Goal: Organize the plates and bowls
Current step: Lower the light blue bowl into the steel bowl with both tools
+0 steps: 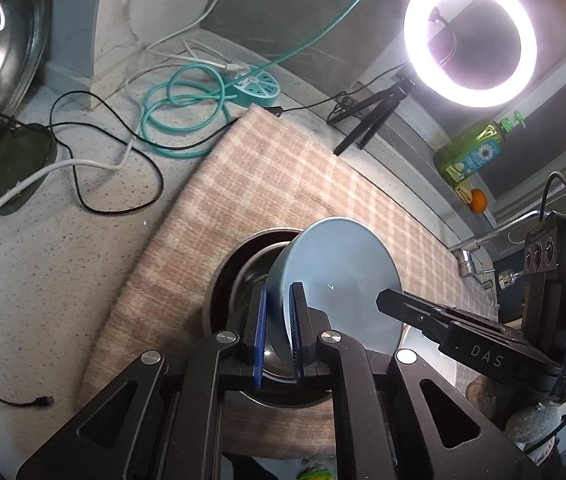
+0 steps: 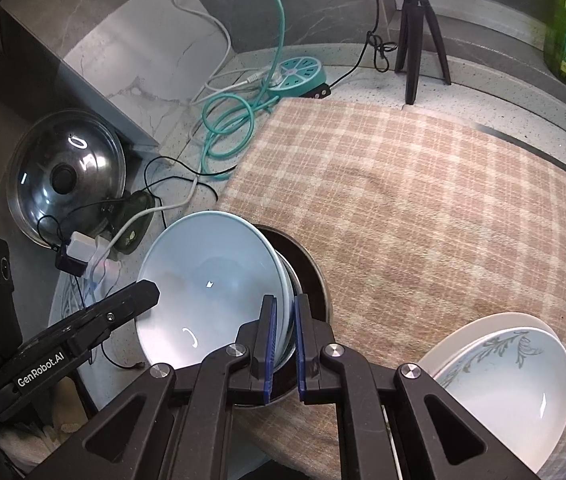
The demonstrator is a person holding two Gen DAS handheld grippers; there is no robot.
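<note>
Item: pale blue ceramic bowl [image 2: 211, 280], carried above a round steel bowl [image 2: 311, 276] on the checked cloth [image 2: 423, 200]. Left gripper [image 1: 279, 332] and right gripper [image 2: 285, 344] each clamp opposite rims. Stacked white plates [image 2: 515, 380] lie nearby. Nesting apparently unfinished.

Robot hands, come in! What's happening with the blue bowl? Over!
Left gripper and right gripper both clamped on blue bowl rim. Bowl above metal bowl. Nothing blocking.

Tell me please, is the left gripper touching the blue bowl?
Touching. In the left wrist view, the left gripper is shut on the rim of the blue bowl, one pad pressed against each side of it.
</note>
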